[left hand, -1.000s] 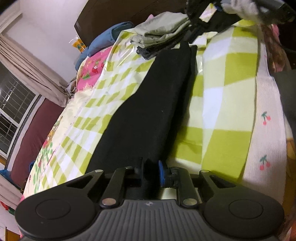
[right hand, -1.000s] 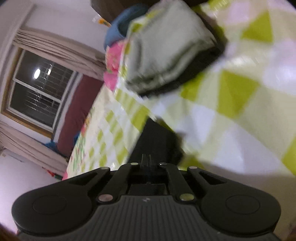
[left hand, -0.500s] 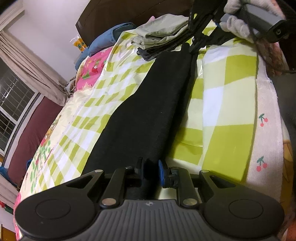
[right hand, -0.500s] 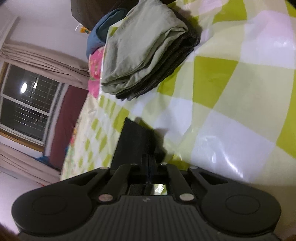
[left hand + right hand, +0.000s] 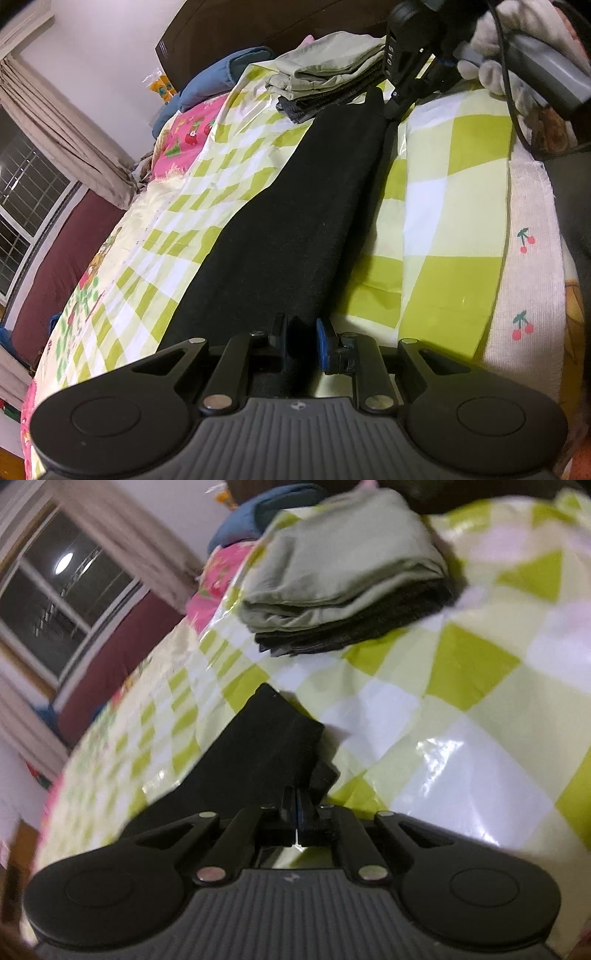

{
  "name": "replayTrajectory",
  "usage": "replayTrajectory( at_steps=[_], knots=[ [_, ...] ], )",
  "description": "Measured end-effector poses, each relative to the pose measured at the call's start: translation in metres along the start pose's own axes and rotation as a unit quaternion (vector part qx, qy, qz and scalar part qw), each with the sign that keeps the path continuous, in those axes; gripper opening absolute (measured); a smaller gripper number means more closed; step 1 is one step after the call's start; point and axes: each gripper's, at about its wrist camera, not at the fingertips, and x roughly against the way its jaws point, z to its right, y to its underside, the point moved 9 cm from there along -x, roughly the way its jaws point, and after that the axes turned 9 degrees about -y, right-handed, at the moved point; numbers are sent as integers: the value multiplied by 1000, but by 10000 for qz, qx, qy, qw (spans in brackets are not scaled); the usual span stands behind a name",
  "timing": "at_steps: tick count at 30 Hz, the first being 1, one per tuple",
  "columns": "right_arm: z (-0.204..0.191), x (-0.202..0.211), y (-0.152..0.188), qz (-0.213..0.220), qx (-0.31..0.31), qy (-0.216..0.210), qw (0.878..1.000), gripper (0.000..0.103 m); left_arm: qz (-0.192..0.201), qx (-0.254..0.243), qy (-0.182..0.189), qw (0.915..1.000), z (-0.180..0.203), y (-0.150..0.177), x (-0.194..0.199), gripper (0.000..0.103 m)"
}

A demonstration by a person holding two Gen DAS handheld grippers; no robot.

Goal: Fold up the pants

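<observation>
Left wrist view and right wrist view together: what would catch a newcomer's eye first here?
The black pants, a long dark strip laid down the green-checked sheet, with the left gripper shut on the near end and the right gripper shut on the far end. Next, the stack of folded clothes, grey-green on top, lying just past the pants' far end.

bed's checked green sheet (image 5: 454, 206) carries black pants (image 5: 295, 221) and, apparently, stacked folded clothes (image 5: 343, 579).
</observation>
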Motion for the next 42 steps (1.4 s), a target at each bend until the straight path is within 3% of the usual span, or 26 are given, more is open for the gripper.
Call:
replayTrajectory(
  at_steps=[6, 11, 17, 23, 26, 33, 42],
  knots=[
    [-1, 10, 4, 126, 486, 389, 9980, 4, -11, 6, 26, 10000, 1, 1, -2, 35],
    [0, 8, 3, 140, 463, 466, 9977, 4, -15, -28, 19, 10000, 2, 1, -1, 35],
    [9, 9, -3, 253, -306, 201, 9990, 10, -10, -52, 13, 10000, 4, 1, -1, 35],
    [14, -4, -3, 215, -453, 324, 9982, 13, -9, -32, 31, 10000, 4, 1, -2, 35],
    [7, -3, -2, 194, -201, 367, 9989, 18, -5, -26, 44, 10000, 5, 2, -1, 35],
    [7, 5, 0, -8, 147, 738, 9972, 15, 25, -7, 88, 10000, 5, 2, -3, 35],
    [1, -16, -7, 107, 79, 672, 9976, 29, 34, 50, 143, 9999, 5, 2, -5, 36]
  ],
)
